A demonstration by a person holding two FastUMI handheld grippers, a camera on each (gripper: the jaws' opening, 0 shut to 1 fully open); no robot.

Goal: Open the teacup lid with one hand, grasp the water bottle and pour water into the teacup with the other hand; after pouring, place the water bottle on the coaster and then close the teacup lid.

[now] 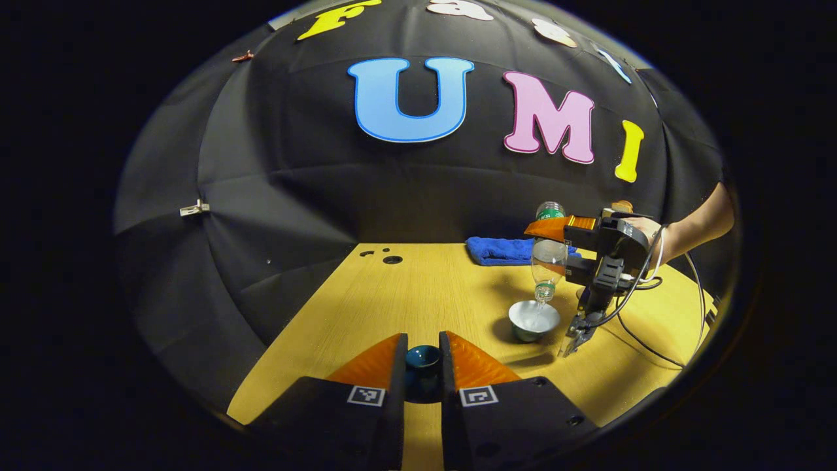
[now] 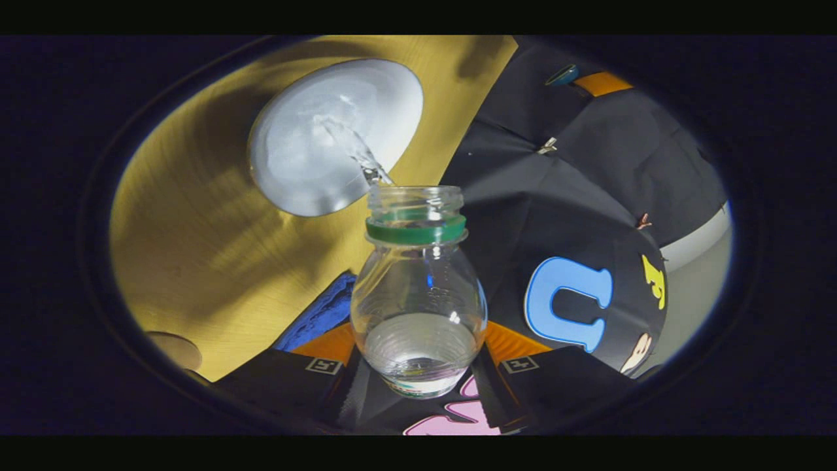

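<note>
Clear bottle clamped by right gripper, pouring; mouth best kept over cup. Lid pinched by left gripper.

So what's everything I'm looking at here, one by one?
Table: one, yellow wood, under everything.
Teacup: one, white inside, on the table, catching water.
Water bottle: one, clear with green neck ring, tipped over the teacup.
Teacup lid: one, dark teal, between the left gripper's fingers.
Cloth: one, blue, table's far edge.
Cable: one, black, trailing beside the teacup.
Left gripper: holding the lid.
Right gripper: holding the bottle.
Forearm: one, behind the right gripper.
</note>
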